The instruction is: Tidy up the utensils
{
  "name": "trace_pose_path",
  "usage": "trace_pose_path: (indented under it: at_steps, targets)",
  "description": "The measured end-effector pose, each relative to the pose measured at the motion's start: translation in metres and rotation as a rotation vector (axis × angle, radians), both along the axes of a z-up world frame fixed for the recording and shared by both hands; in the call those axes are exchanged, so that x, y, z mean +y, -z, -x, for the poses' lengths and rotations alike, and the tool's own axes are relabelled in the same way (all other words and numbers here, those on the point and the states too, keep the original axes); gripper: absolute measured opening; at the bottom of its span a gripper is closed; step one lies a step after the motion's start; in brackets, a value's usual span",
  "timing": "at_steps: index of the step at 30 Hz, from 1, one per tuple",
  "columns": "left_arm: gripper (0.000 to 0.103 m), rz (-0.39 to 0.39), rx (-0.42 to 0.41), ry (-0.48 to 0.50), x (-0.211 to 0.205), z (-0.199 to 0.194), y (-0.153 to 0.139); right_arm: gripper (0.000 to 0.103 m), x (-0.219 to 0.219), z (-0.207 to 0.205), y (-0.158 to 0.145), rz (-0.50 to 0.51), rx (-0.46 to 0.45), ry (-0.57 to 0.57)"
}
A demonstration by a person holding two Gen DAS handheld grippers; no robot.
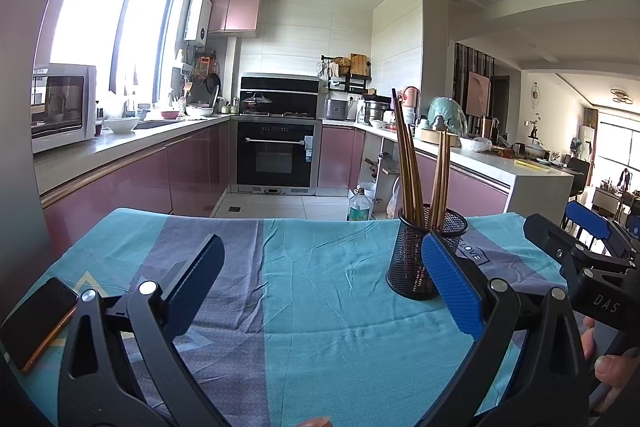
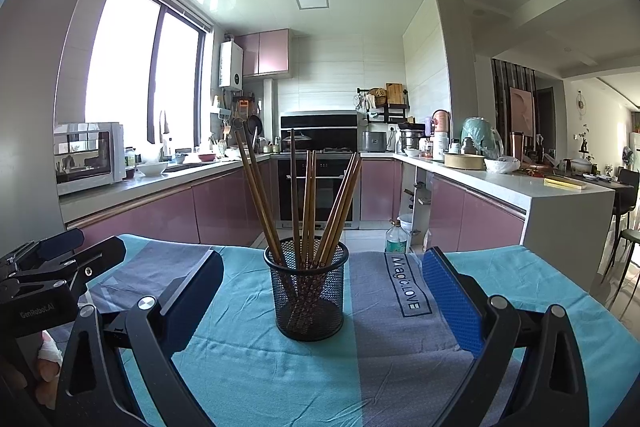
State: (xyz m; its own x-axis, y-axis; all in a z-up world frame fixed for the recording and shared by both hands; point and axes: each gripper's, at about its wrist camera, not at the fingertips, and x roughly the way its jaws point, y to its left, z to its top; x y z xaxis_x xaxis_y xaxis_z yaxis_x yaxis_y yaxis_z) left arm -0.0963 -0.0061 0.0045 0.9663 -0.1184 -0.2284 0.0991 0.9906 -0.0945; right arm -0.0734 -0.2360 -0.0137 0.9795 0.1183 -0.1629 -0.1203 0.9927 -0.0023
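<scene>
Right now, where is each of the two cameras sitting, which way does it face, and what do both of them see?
Left wrist: on the left gripper, low over the cloth-covered table, facing the kitchen; its open jaws, a fingertip, a phone and the right gripper show.
Right wrist: on the right gripper, facing the kitchen, centred on the mesh holder of chopsticks; its open jaws and the left gripper show.
Shared: mesh holder, chopsticks, table, oven, microwave.
</scene>
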Motion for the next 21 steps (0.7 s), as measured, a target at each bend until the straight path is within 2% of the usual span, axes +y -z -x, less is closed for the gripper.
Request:
trace_pose_path:
  at_steps: [21]
  targets:
    - [0.097,-0.005,0.002,-0.001,-0.0010,-0.0003,0.0008,0.096,-0.0003,-0.0010,0.0008,0.000,0.002,0.001]
